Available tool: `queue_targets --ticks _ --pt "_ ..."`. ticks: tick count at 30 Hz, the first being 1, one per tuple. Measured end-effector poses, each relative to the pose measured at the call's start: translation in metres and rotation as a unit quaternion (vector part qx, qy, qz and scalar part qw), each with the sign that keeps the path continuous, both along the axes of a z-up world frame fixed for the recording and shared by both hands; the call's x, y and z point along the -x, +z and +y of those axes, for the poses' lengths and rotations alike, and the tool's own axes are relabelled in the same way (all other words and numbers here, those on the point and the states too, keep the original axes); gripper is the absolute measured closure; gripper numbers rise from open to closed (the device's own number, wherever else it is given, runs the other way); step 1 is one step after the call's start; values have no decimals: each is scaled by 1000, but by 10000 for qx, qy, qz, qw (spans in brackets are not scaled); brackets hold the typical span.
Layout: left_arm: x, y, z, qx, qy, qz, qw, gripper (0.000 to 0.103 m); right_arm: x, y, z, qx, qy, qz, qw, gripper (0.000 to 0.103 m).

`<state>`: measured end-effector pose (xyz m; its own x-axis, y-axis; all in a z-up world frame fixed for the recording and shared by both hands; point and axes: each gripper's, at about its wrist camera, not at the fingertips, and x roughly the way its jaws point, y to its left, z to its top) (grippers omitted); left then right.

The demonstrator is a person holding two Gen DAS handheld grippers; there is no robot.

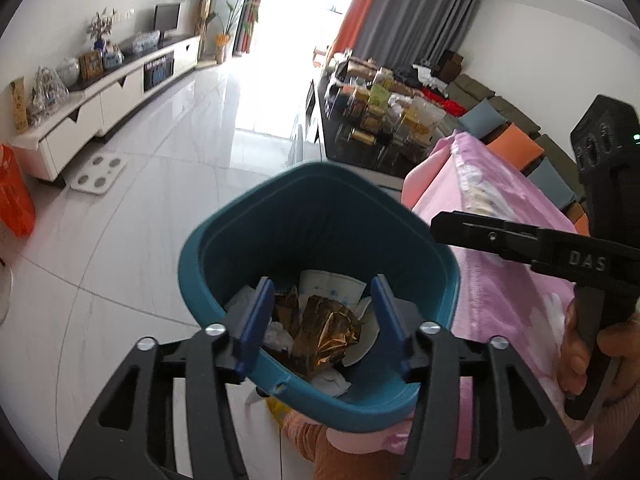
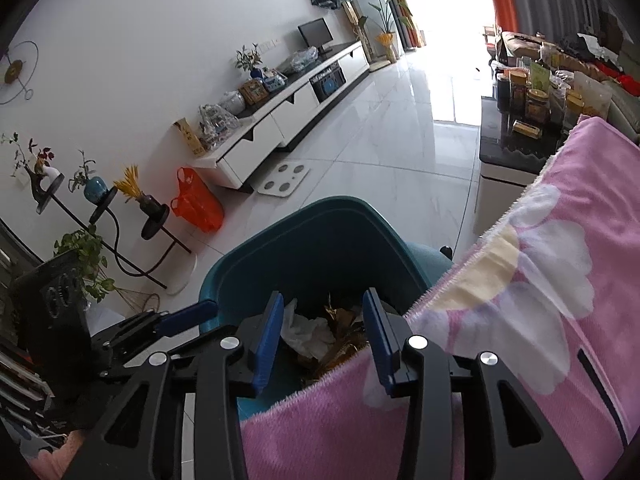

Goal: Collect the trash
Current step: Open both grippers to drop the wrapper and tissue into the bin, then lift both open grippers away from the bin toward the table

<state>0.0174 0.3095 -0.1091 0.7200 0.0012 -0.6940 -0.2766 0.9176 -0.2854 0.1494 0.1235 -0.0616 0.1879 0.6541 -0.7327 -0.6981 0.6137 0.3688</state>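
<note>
White tiled floor [image 1: 152, 216], glossy, with a low TV cabinet [image 2: 296, 108] along the far wall and a pink flowered blanket [image 2: 560, 280] draped over the near surface. Teal bin [image 1: 224, 240] stands on the floor tight against the blanket's edge, already holding a gold foil wrapper [image 1: 324, 328], crumpled white tissue [image 2: 308, 332] and paper scraps. Left gripper [image 1: 320, 320] hangs directly over the bin mouth, blue pads apart with nothing between them; judged a drop just completed. Right gripper [image 2: 324, 332] sits at the blanket edge, also aimed into the bin, pads apart and empty. Next move, judged: lift both tools straight up before swinging away, so neither pad hooks the near rim and tips the bin. Blanket fringe overlaps the bin's right side, a snag risk for the right tool. Open floor lies to the left; a coffee table [image 2: 516, 156] crowded with jars stands beyond the blanket.
</note>
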Motion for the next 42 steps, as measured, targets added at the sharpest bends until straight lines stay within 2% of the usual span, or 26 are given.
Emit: queue_targets --ticks 2,8,10,14,18,27,42 --pt "7 6 -2 -95 31 -90 9999 44 2 2 -4 -118 32 -26 9999 58" --pt "27 28 -12 -403 93 -348 9985 26 9 11 -22 -369 3 -152 9992 56" --pt "33 33 -15 -499 101 -434 9978 16 11 14 -30 -469 -2 -186 9987 54" --pt "42 42 -28 -682 117 -594 9958 6 14 18 -45 -575 -42 -249 9980 51" --pt "48 49 -40 -714 107 -721 9948 6 18 22 -62 -650 -150 -328 9972 43" --pt "53 58 -69 -886 4 -863 9923 6 28 27 -102 -731 -389 -531 9951 36" --pt "43 64 -119 -970 -541 -1038 9884 6 55 29 -182 -755 -1056 -839 9880 34"
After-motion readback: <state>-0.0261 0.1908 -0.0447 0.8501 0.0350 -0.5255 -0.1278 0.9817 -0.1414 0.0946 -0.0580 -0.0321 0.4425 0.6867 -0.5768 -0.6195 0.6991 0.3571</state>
